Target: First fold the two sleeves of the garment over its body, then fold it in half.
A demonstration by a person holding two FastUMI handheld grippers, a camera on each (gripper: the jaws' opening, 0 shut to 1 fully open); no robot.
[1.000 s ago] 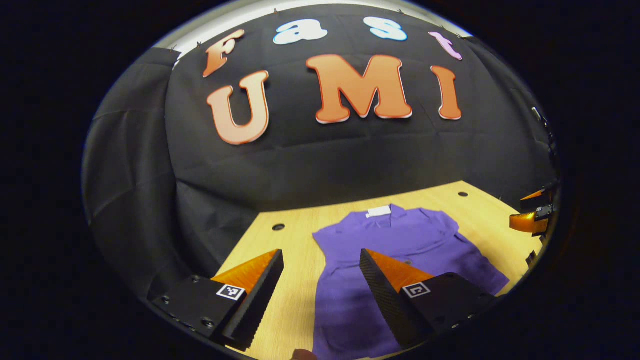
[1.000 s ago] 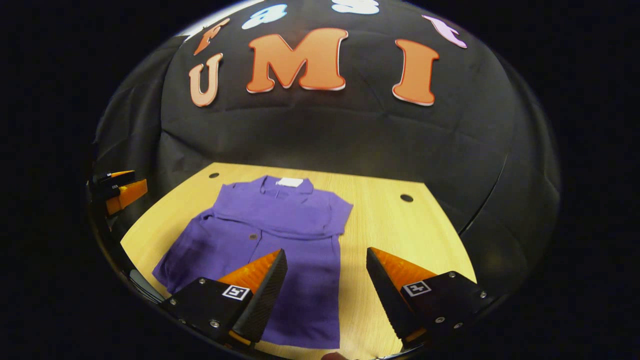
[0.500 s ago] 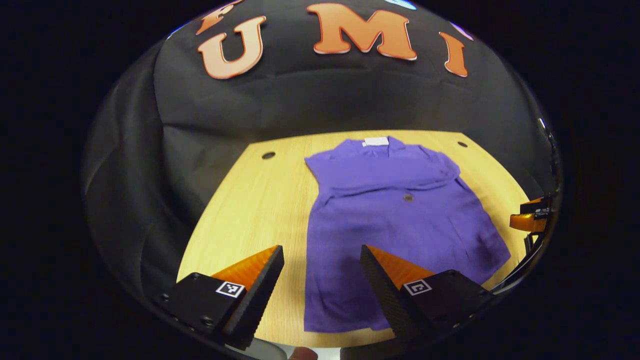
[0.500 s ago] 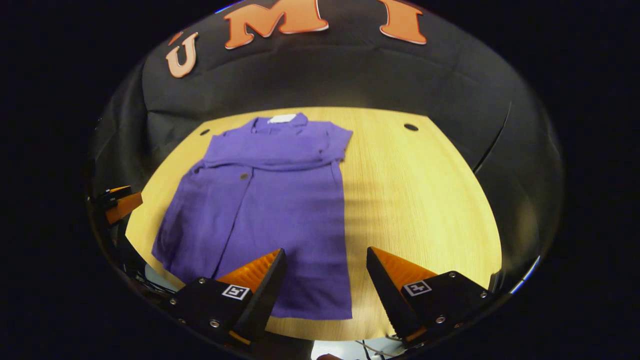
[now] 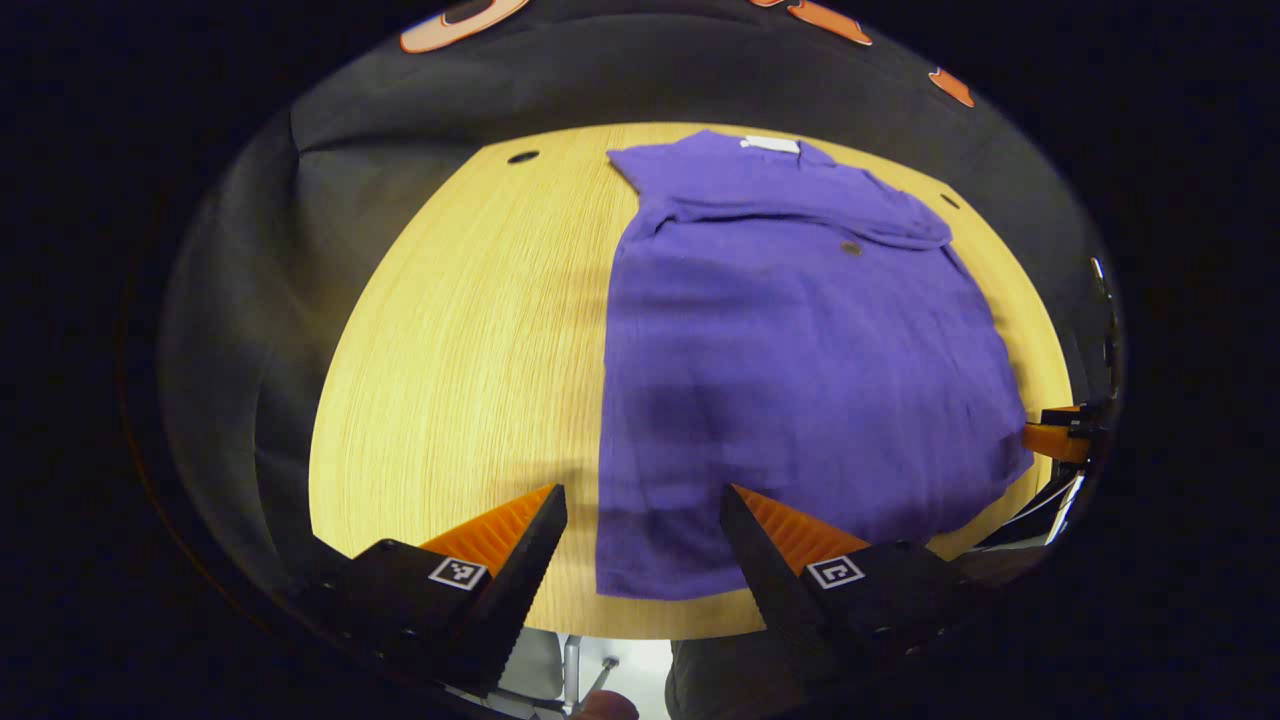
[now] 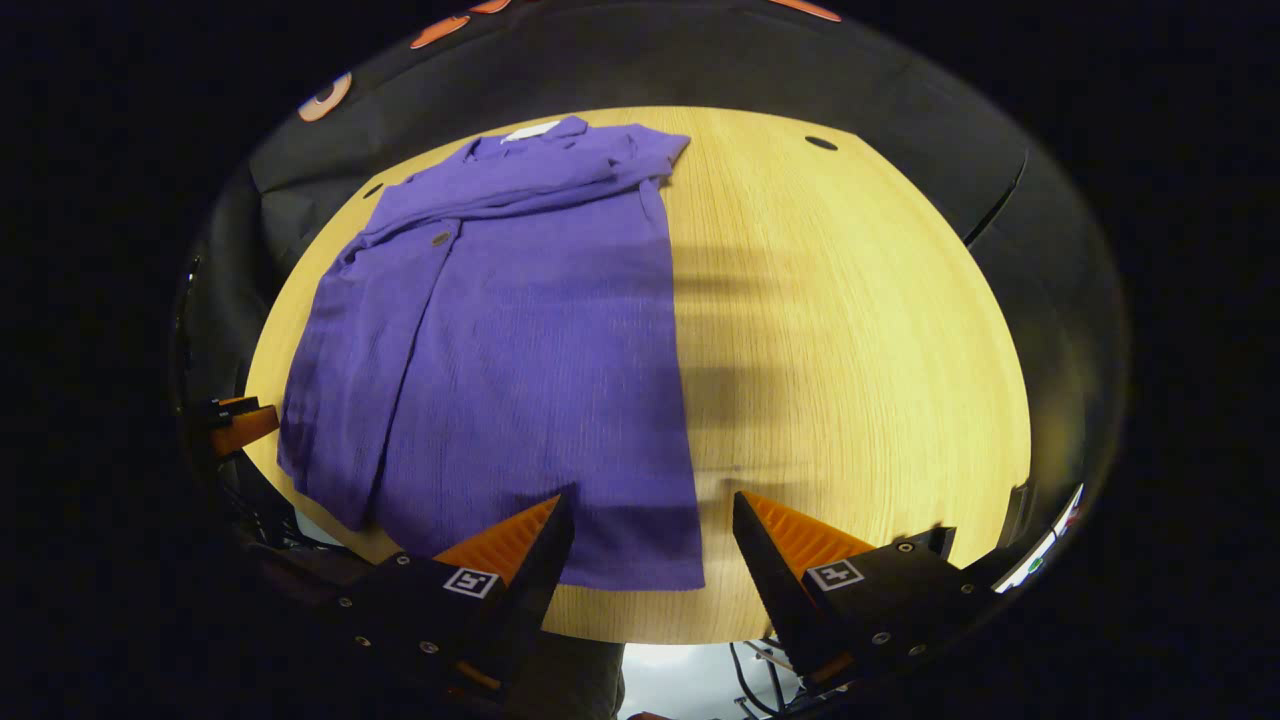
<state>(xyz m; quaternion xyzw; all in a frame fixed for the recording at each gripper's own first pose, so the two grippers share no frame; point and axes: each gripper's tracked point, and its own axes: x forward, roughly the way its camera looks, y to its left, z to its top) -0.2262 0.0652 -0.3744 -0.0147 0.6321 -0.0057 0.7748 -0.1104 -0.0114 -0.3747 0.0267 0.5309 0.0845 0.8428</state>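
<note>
A pale wood-grain surface (image 5: 460,330) is filling the middle of both views, its grain running toward the far wall. Small dark round holes (image 5: 522,157) are sitting near its far corners, one at (image 6: 820,143) in the right gripper view. Black cloth (image 5: 300,200) is hanging behind and around the surface as the booth's wall (image 6: 900,90), creased and draped. Soft shadows (image 6: 740,385) are lying in bands across the bare wood. Past the near edge, a bright floor (image 6: 680,680) is showing, with thin cables (image 6: 745,665).
</note>
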